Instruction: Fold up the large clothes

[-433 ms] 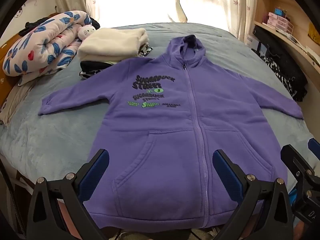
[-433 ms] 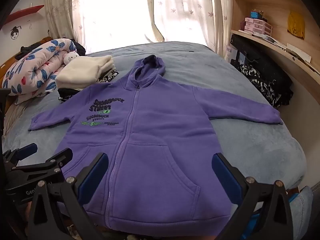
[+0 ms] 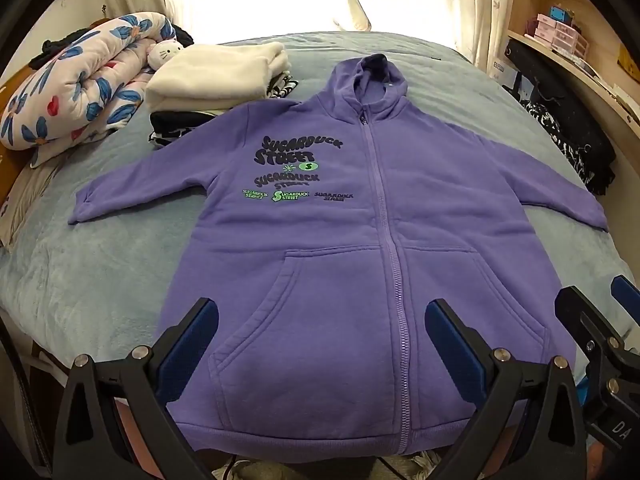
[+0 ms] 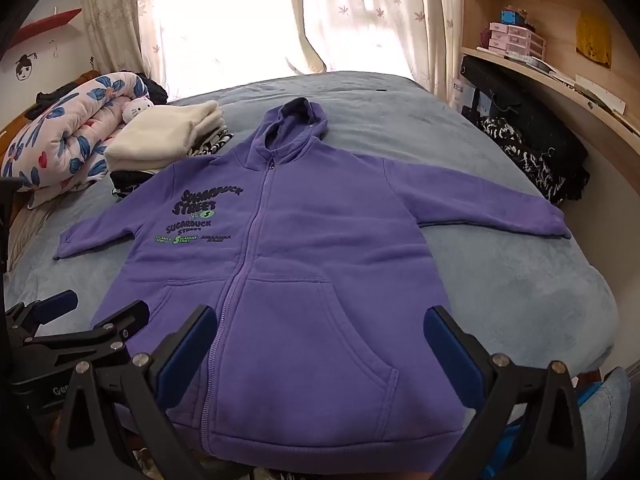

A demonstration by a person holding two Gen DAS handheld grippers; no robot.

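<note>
Only the right wrist view shows a red shelf (image 4: 46,26); both grippers (image 3: 322,336) (image 4: 322,336) gape empty above the hoodie (image 3: 360,240).

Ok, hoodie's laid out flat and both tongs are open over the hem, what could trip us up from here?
1. The purple hoodie is thick fleece; a pinch at the hem may catch only the top layer, so the fold could drag unevenly.
2. The near hem hangs at the bed edge; a pull toward us could slide it off.
3. The left sleeve ends close to the folded pile, which a sweeping fold might nudge.
</note>
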